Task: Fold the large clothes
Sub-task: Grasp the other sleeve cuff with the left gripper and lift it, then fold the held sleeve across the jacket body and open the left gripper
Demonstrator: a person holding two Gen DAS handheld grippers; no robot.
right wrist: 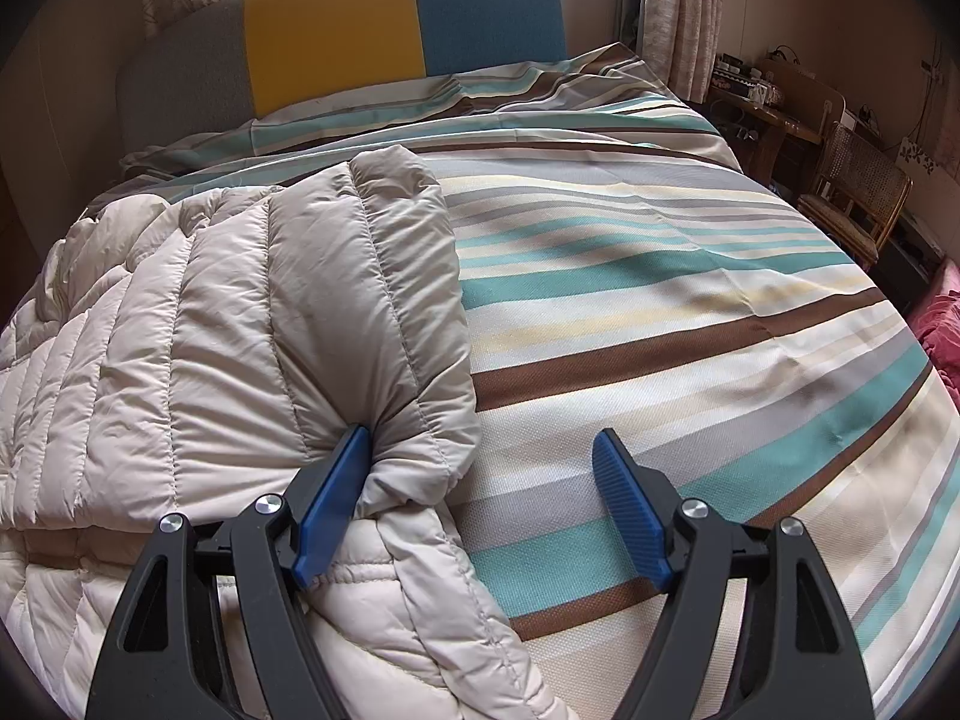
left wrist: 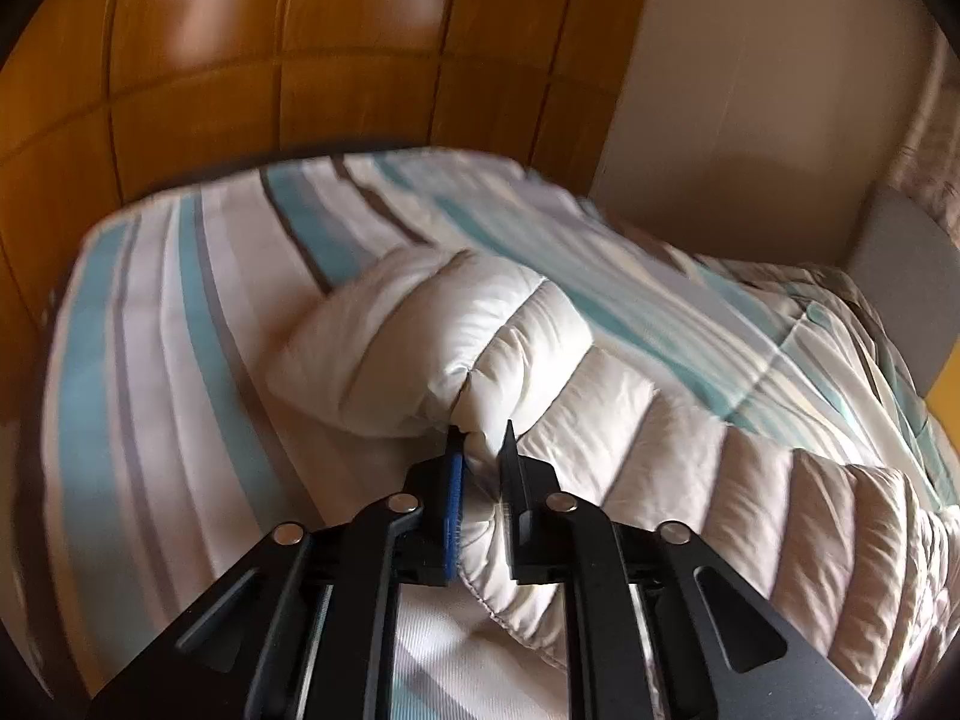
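- Left tool (left wrist: 482, 433): pinched tight on a puffed edge of the quilted jacket (left wrist: 630, 420), likely as a fold corner.
- Jacket lies on the striped bed (left wrist: 150, 360); the gripped seam is hidden by bulging fabric.
- Right tool (right wrist: 480, 450): wide, holding nothing, left pad touching the jacket sleeve (right wrist: 414, 468).
- Jacket's lower part is cut off.

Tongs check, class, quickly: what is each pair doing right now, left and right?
Left tongs: shut, pinching a fold of the puffer jacket.
Right tongs: open, holding nothing; one finger touches the jacket's edge.
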